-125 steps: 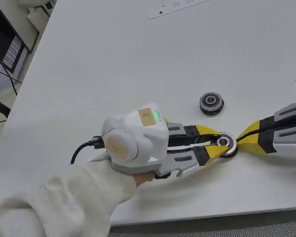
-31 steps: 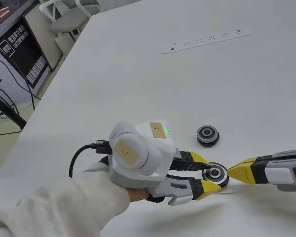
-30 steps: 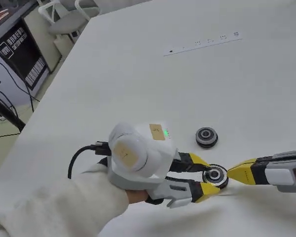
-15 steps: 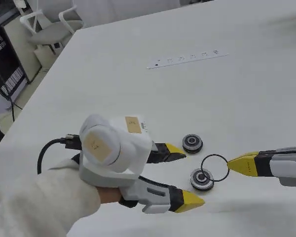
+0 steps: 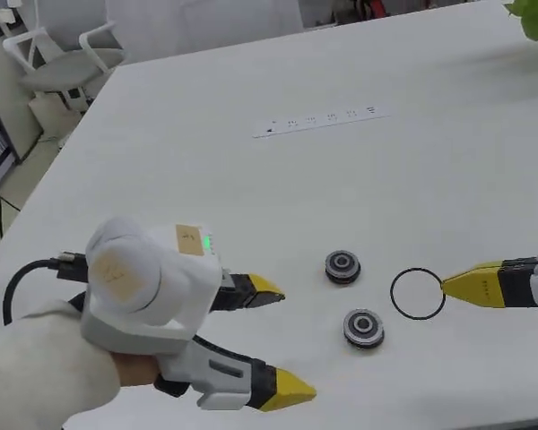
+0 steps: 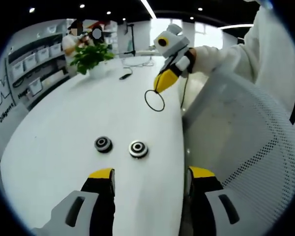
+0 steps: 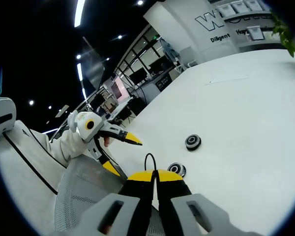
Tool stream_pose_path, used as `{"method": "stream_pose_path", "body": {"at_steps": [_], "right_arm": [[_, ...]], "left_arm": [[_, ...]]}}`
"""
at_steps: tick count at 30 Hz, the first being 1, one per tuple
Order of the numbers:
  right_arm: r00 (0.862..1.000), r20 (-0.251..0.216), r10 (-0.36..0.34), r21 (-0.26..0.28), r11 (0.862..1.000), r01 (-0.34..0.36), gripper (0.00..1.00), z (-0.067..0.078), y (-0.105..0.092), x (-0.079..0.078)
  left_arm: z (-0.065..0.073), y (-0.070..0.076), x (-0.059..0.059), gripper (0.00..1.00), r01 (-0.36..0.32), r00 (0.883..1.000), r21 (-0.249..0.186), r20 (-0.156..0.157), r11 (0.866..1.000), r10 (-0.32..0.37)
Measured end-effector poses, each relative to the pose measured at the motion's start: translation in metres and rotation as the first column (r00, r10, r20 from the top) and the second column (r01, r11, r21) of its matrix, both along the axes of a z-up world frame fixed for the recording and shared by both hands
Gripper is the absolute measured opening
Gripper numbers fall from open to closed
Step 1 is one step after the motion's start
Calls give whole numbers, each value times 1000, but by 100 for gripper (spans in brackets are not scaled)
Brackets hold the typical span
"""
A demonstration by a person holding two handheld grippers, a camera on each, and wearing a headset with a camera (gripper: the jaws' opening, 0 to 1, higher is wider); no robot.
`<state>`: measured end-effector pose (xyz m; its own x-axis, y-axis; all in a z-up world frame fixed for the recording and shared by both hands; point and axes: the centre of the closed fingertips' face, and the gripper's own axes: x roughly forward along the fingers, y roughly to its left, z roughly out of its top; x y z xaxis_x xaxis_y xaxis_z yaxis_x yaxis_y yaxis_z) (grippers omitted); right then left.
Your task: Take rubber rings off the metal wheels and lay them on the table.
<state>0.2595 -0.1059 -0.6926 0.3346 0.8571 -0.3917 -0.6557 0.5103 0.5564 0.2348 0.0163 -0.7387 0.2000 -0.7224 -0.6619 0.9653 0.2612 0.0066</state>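
Pinched on rubber ring, right gripper half cut off at frame edge; left gripper wide apart

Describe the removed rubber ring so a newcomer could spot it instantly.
On the white table, near its front edge, sit two metal wheels. Beside them, the right gripper pinches the rubber ring in its shut yellow jaws: a thin, empty black hoop, unlike the chunky solid wheels.

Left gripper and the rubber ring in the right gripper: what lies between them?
In the head view, two metal wheels lie on the table between the open left gripper and the rubber ring pinched by the right gripper.
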Motion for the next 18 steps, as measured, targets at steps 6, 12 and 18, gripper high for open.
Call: {"method": "stream_pose_path", "body": {"at_steps": [6, 12, 18], "right_arm": [[999, 29, -15, -23, 1000, 16, 0, 11, 3, -5], [999, 49, -6, -33, 999, 7, 0, 20, 16, -5], [998, 67, 12, -47, 999, -9, 0, 28, 32, -4]], "left_arm": [[0, 17, -4, 62, 4, 1000, 7, -2, 1000, -4], [5, 32, -5, 62, -4, 1000, 1, 2, 1000, 4], [1, 49, -6, 62, -20, 1000, 6, 2, 1000, 20]]}}
